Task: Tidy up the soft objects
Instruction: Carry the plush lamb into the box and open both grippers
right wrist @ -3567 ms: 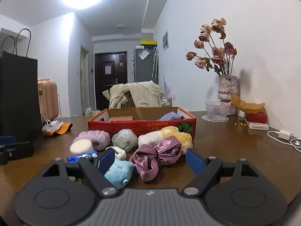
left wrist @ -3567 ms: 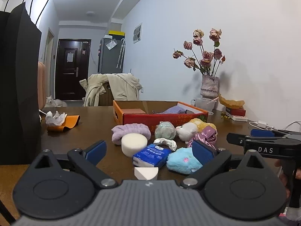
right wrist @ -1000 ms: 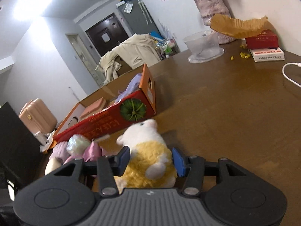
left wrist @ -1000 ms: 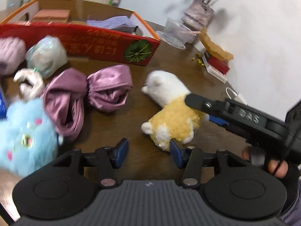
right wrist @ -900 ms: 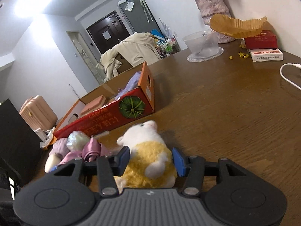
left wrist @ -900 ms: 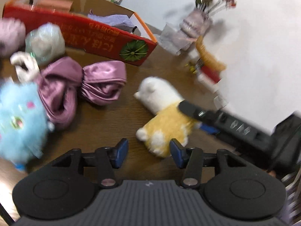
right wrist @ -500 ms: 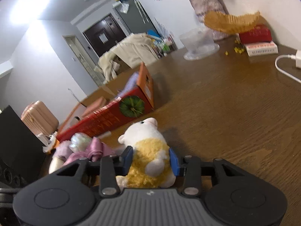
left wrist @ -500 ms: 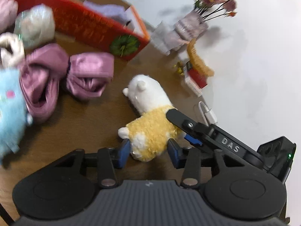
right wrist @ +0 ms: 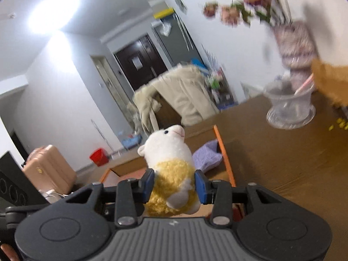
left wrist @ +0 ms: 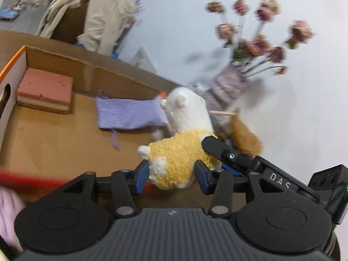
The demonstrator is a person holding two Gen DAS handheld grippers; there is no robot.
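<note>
Step in hand: carrying plush toy to cardboard box.

Both grippers clamped on toy: left gripper at rump, right gripper across yellow body. Toy aloft above box's right end, head toward 12 o'clock in right view.

Next move, likely: lower into bare floor, release both.

Inside box: sponge block at 10 o'clock, purple cloth just beside toy's head; avoid landing on cloth. Flower vase at 1 o'clock, plastic bowl at 2 o'clock, apart from path.
</note>
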